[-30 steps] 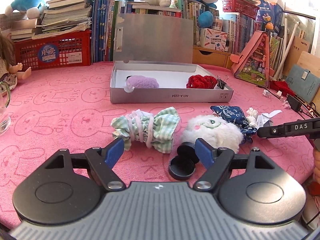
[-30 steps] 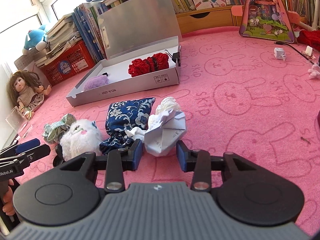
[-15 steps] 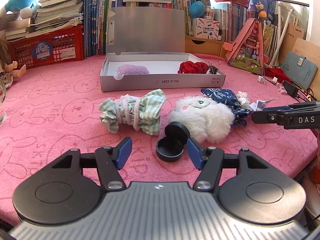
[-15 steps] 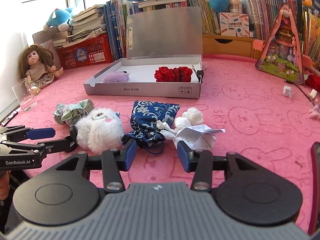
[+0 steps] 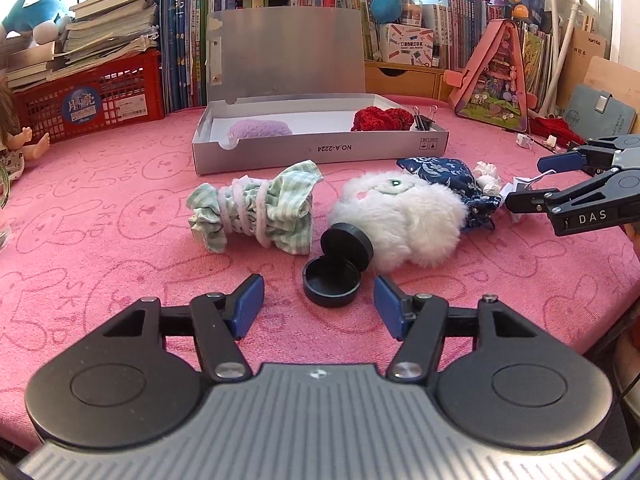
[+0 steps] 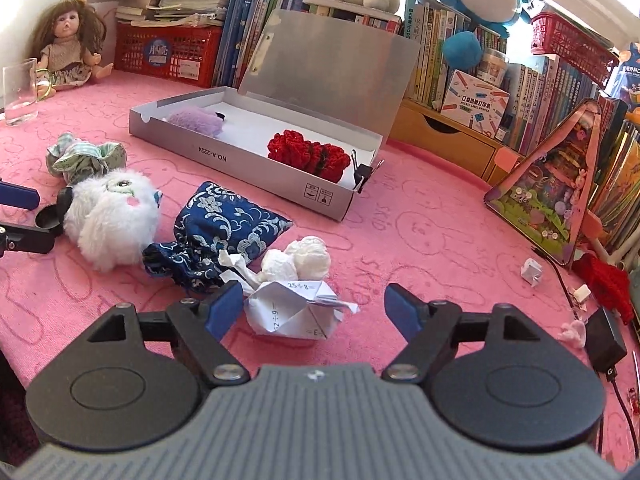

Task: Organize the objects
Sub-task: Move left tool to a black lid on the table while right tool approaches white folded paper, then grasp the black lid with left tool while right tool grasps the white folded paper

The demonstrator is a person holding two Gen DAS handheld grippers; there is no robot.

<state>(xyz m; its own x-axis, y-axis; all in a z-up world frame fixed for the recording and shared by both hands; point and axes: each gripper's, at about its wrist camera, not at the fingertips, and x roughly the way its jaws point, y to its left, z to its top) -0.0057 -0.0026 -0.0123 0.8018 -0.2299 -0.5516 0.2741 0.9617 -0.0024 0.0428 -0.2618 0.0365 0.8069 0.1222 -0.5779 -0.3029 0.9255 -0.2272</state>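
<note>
Lying crumpled, folded paper (image 6: 294,307) bears handwritten sums.

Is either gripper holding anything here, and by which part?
Nothing is held. The left gripper is open before the black case; the right gripper is opening around folded paper, not pressing it.

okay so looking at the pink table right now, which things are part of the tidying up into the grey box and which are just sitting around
Part of the job:
grey box, lid up
purple fuzzy item and red knitted item, already inside
green checked cloth bundle
white fluffy toy
black round case
blue floral pouch
folded paper

Lying about:
doll
glass
red crate
books
</note>
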